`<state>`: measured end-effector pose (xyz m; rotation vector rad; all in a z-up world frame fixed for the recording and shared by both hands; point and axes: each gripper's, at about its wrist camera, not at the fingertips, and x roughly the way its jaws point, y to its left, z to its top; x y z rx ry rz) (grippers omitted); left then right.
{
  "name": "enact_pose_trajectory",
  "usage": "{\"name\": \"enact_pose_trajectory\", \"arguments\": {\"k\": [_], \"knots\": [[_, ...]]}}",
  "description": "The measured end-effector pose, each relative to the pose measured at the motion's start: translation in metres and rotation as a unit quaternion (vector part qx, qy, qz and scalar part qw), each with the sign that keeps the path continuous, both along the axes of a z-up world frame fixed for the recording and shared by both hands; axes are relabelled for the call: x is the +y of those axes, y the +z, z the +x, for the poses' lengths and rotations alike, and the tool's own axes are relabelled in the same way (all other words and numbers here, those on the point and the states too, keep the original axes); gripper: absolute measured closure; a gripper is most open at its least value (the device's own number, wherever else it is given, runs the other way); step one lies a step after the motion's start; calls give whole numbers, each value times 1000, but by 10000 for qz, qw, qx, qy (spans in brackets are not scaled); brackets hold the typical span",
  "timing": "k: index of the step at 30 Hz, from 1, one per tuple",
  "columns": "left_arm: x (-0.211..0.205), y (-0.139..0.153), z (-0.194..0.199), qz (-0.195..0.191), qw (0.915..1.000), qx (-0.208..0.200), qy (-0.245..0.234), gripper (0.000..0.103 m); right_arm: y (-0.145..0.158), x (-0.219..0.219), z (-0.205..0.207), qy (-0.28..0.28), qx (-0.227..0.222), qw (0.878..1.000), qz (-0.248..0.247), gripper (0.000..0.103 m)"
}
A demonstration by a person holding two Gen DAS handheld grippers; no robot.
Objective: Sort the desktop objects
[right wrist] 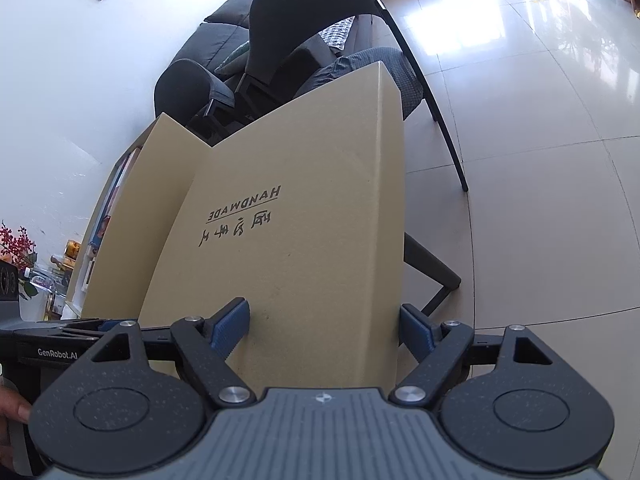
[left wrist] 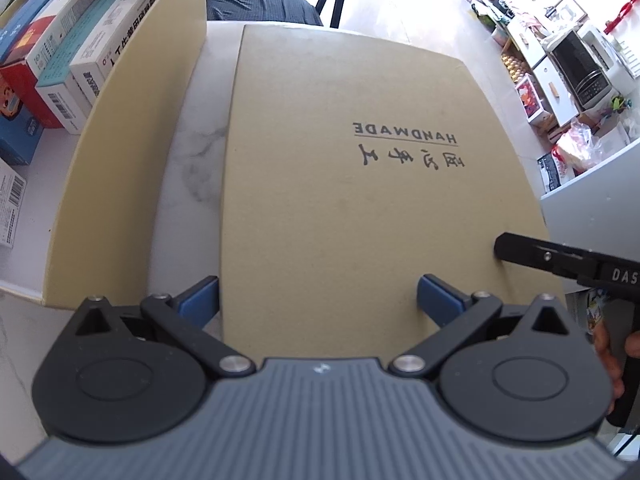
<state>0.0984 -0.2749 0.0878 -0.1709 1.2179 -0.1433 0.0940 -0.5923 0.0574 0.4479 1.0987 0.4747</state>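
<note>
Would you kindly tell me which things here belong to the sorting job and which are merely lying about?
Job: kraft HANDMADE lid, open box, small cartons, left tongs, right tongs.
Lying about: black chair, microwave, sofa.

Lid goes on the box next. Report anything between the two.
Nothing visible. Only a bare strip of table separates the lid from the box. The left gripper and right gripper straddle the lid's near corners.
</note>
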Motion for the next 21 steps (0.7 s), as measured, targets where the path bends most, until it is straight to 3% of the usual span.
{"name": "enact_pose_trajectory", "arguments": {"k": [21], "knots": [[-6, 16, 5, 48, 9999, -122, 74, 0, 21, -5, 3, -65, -256, 9996, 101, 20]]}}
